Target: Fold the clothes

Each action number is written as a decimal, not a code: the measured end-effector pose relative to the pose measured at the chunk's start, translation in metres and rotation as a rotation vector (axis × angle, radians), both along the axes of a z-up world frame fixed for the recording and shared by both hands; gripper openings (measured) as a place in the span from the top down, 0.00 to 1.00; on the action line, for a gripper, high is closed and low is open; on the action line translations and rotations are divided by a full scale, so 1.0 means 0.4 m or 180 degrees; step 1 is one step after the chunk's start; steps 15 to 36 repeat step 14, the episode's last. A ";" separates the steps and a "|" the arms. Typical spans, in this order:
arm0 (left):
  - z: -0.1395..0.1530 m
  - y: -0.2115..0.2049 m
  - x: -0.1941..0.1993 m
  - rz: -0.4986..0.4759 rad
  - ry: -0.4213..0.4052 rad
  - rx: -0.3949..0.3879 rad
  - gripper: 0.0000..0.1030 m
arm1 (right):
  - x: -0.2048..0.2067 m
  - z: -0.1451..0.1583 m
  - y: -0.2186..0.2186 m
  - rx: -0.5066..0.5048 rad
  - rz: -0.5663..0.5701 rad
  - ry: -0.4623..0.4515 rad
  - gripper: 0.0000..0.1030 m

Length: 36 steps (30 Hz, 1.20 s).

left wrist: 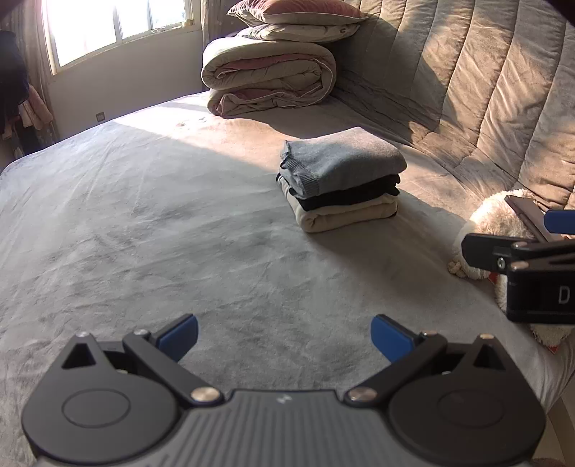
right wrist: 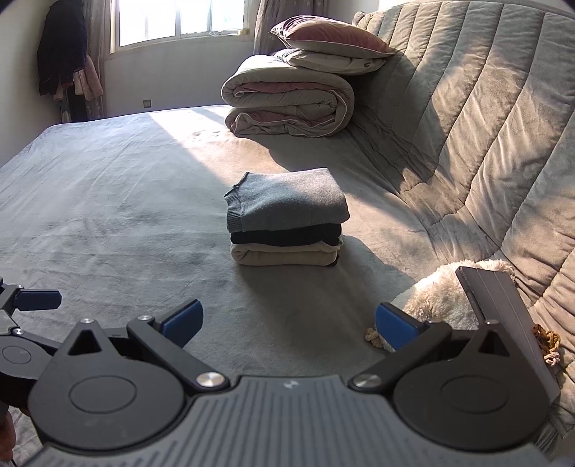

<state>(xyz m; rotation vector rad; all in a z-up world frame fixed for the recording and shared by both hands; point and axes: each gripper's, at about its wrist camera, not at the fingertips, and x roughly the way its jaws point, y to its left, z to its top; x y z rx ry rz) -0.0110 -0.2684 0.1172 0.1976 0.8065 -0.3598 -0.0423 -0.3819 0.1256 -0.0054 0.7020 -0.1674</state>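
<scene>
A stack of three folded clothes [left wrist: 341,179] lies on the grey bed: a grey-blue sweater [right wrist: 287,201] on top, a black garment [right wrist: 285,234] in the middle, a cream one [right wrist: 284,255] at the bottom. My left gripper [left wrist: 284,336] is open and empty, held above the bed well short of the stack. My right gripper [right wrist: 289,325] is open and empty, also short of the stack. The right gripper shows at the right edge of the left wrist view [left wrist: 521,251]. The left gripper shows at the left edge of the right wrist view [right wrist: 21,305].
A rolled quilt [right wrist: 287,104] with two pillows [right wrist: 330,43] on it lies at the far end of the bed [right wrist: 107,201]. A quilted headboard [right wrist: 485,125] runs along the right. A white plush toy [right wrist: 442,298] and a dark tablet case [right wrist: 503,316] lie at the right. A window [right wrist: 172,21] is beyond.
</scene>
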 end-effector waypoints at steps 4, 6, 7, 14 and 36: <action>0.018 0.031 -0.045 -0.0024 -0.0044 -0.0035 0.01 | -0.040 0.022 0.042 -0.0126 0.0026 -0.0029 0.00; 0.025 0.044 -0.065 -0.0035 -0.0066 -0.0044 0.01 | -0.060 0.035 0.054 -0.0133 0.0024 -0.0073 0.00; 0.028 0.049 -0.074 -0.0038 -0.0074 -0.0050 0.01 | -0.069 0.040 0.059 -0.0125 0.0020 -0.0095 0.00; 0.045 0.085 -0.119 -0.0029 -0.0137 -0.0095 0.01 | -0.107 0.058 0.093 -0.0141 0.0018 -0.0155 0.00; 0.045 0.085 -0.119 -0.0029 -0.0137 -0.0095 0.01 | -0.107 0.058 0.093 -0.0141 0.0018 -0.0155 0.00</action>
